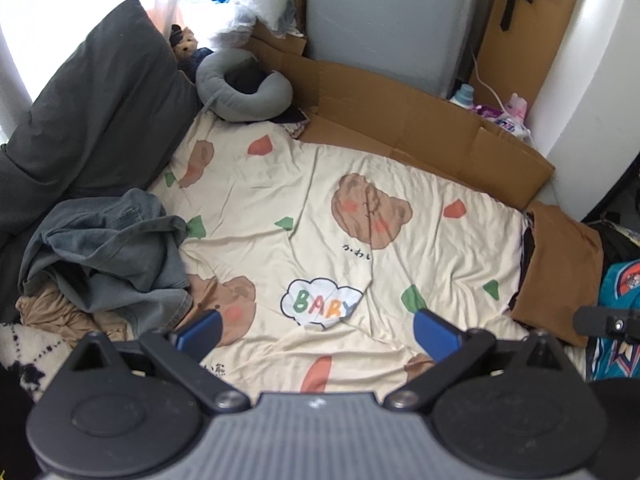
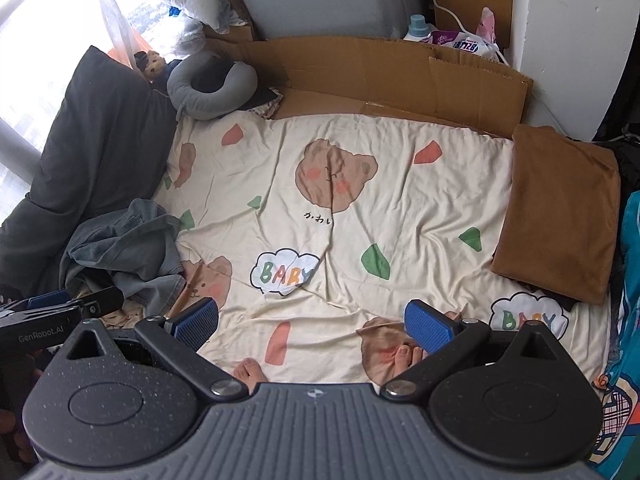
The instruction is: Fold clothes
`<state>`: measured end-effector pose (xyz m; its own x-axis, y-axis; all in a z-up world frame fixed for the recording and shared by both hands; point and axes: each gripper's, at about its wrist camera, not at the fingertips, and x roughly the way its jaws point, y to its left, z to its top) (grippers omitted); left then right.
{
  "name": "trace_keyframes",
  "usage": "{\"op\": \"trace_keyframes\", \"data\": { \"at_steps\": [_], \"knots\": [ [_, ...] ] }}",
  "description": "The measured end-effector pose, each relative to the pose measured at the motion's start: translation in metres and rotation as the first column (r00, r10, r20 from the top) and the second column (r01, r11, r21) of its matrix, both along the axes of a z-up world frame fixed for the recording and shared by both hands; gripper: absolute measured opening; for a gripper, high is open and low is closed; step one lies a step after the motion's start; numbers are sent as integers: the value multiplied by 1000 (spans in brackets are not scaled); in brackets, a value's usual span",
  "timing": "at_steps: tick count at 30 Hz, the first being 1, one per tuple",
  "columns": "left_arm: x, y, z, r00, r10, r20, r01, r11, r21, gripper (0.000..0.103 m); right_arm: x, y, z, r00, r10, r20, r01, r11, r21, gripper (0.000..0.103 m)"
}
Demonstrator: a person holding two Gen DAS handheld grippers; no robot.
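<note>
Both grippers, left (image 1: 318, 330) and right (image 2: 312, 322), gape above bare bedsheet (image 2: 400, 208).

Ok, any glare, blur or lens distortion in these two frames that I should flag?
Left wrist view: the window at upper left is blown out white, and the fisheye bends the cardboard edge; the bedsheet is sharp. Right wrist view: the same overexposed window, dark vignette corners, and the open right tool crisp in the foreground.

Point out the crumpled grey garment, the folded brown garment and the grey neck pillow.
crumpled grey garment (image 1: 120, 248), left wrist view, middle of the heap.
folded brown garment (image 2: 560, 208), right wrist view, top face.
grey neck pillow (image 2: 188, 98), right wrist view, lower left curve.
</note>
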<state>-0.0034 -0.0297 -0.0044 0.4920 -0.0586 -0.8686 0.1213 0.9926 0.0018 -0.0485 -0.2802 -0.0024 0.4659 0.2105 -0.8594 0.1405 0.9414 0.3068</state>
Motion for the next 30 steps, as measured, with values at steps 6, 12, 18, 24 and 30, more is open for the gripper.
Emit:
{"op": "trace_keyframes", "data": {
  "at_steps": [6, 12, 18, 24, 30],
  "knots": [
    [3, -4, -1, 1000, 3, 0, -3, 1000, 17, 103, 2, 1, 1, 1000, 4, -5, -5, 1000, -30, 102],
    [3, -7, -2, 1000, 0, 2, 0, 1000, 28, 101, 4, 1, 0, 1000, 10, -12, -10, 999, -41, 102],
    [4, -6, -3, 1000, -5, -6, 5, 1000, 21, 101, 4, 0, 0, 1000, 5, -14, -5, 999, -53, 102],
    [7, -4, -5, 1000, 1, -18, -1, 1000, 7, 101, 5, 1, 1, 1000, 6, -19, -7, 997, -72, 102],
    [6, -4, -4, 1000, 1, -15, -1, 1000, 14, 101, 5, 0, 1, 1000, -1, -18, -1, 997, -71, 102]
  ]
}}
